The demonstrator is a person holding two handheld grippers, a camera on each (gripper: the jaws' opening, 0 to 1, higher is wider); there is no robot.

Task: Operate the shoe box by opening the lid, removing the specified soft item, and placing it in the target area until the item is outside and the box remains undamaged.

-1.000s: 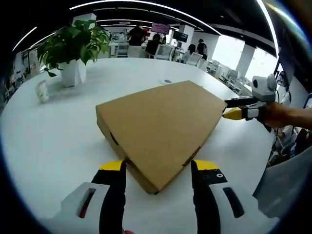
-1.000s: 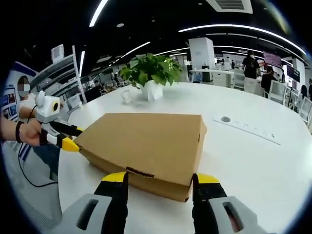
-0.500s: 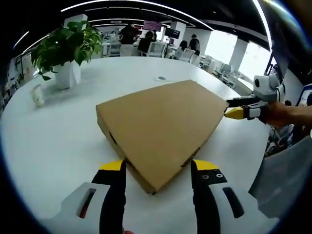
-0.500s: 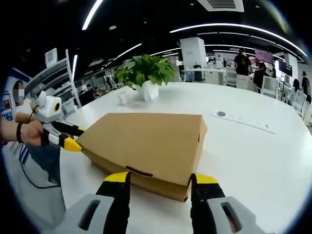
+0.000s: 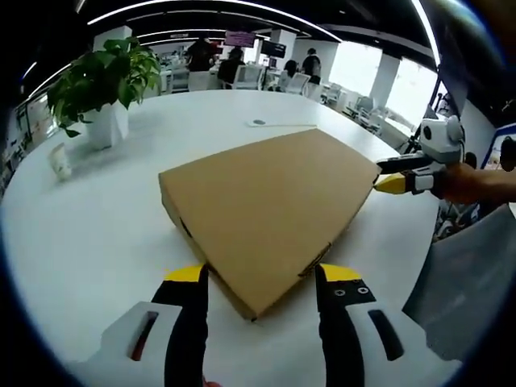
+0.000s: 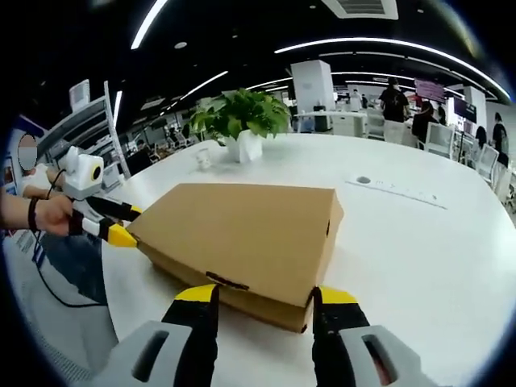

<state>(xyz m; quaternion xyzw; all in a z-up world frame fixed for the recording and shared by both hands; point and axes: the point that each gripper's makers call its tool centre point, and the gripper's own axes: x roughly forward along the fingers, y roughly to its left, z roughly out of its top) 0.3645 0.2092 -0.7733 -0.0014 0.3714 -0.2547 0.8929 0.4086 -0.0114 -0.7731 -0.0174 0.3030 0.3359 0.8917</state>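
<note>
The shoe box [image 5: 270, 210] sits shut on the table [image 5: 89, 218]. My left tool [image 5: 260, 278] and right tool [image 6: 262, 297] are spread apart at its corners. Next I lift the lid gently.

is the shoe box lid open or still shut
Shut. The lid of the shoe box lies flat, its front edge down against the box in both views, nothing inside showing.

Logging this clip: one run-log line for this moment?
box: shut, on table | left claw: open, at corner | right claw: open, at opposite corner | item: unseen
</note>
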